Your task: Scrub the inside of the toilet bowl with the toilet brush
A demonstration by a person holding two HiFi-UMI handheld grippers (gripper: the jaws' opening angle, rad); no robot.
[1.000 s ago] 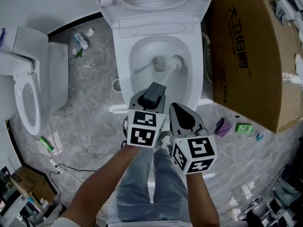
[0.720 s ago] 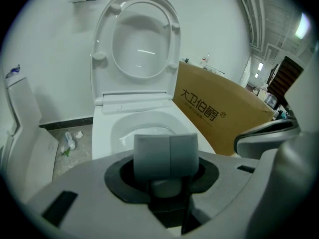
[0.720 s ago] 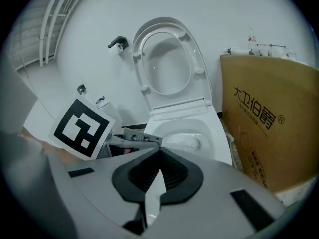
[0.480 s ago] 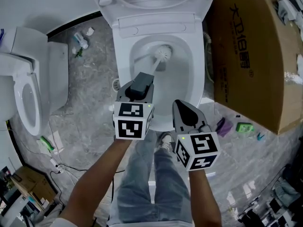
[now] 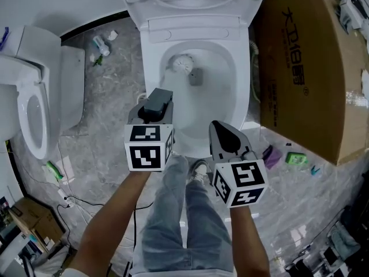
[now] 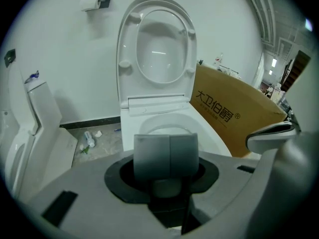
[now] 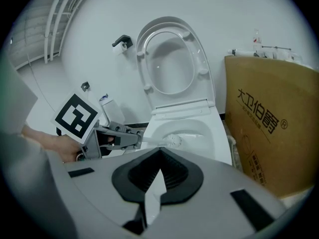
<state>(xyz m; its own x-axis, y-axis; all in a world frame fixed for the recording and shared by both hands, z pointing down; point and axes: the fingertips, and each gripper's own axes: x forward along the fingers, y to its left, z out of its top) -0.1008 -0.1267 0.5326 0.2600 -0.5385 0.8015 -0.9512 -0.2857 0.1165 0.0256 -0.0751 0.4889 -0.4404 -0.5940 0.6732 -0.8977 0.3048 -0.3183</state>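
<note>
The white toilet bowl [image 5: 228,105] stands open in the head view, its lid up against the wall. My left gripper [image 5: 157,104] is shut on the toilet brush's grey handle [image 6: 165,156], near the bowl's front left rim. The white bristle head [image 5: 181,63] lies against the bowl's inner wall at the rear left, beside a grey square patch [image 5: 196,77] at the bottom. The right gripper view also shows the brush head [image 7: 173,141] inside the bowl [image 7: 199,128]. My right gripper [image 5: 222,131] hangs shut and empty over the front right rim, its jaws [image 7: 158,176] pressed together.
A large cardboard box [image 5: 305,62] stands close to the toilet's right side. A second toilet [image 5: 34,108] is at the left. A bottle and litter [image 5: 101,44] lie on the grey floor at back left; purple [image 5: 271,154] and green [image 5: 297,157] items lie at right. The person's legs [image 5: 184,224] are below.
The brush head has swept from the bowl's right side round to the rear left. My left gripper has moved left and back with the handle. The right gripper has stayed nearly still.
</note>
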